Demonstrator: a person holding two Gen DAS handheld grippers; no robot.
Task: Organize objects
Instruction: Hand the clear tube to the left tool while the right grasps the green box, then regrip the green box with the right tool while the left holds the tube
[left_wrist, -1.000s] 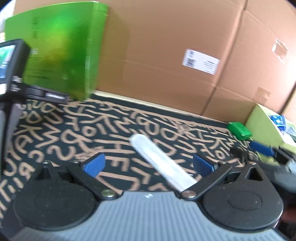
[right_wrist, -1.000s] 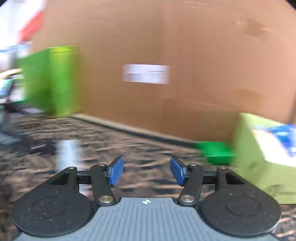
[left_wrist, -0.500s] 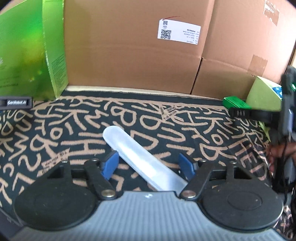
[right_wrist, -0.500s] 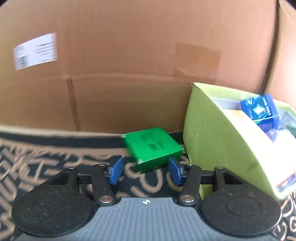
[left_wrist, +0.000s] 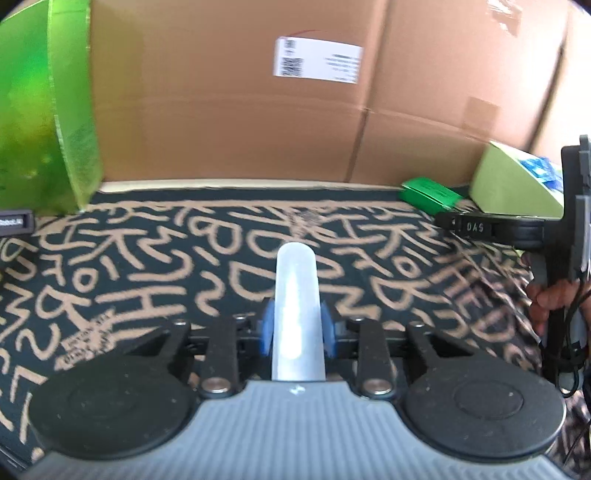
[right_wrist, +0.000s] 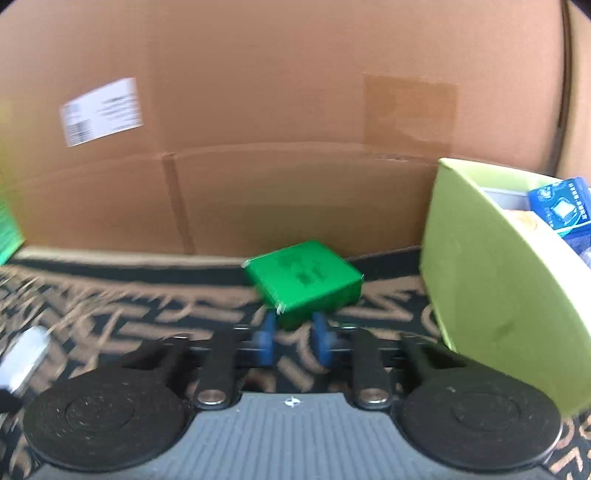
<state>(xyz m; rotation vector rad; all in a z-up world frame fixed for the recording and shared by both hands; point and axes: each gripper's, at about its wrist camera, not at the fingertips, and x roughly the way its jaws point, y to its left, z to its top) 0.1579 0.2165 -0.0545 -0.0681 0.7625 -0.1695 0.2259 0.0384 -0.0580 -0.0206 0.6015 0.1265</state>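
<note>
left wrist view: left hand-held gripper (left_wrist: 296, 330) has its blue pads (left_wrist: 266, 328) closing against the sides of a frosted white tube (left_wrist: 296, 302). the tube runs straight ahead from between the jaws, long axis along the gripper's pointing line, rounded far end over the patterned mat (left_wrist: 147, 266). whether it is lifted or lying on the mat, cannot tell.

right wrist view, some blur: right hand-held gripper (right_wrist: 291, 341) is drawn in to a narrow gap, nothing between the pads that i can see. a flat green box (right_wrist: 303, 280) lies just ahead of its tips, turned corner-first toward the gripper, its near corner roughly on the centre line. whether the tips touch that corner, cannot tell. a pale green bin (right_wrist: 491, 280) with blue packets in it stands close on the right-hand side.

judgement: the green box is the right hand's job, being nearest; the jaws look too narrow for anything but that corner.
</note>
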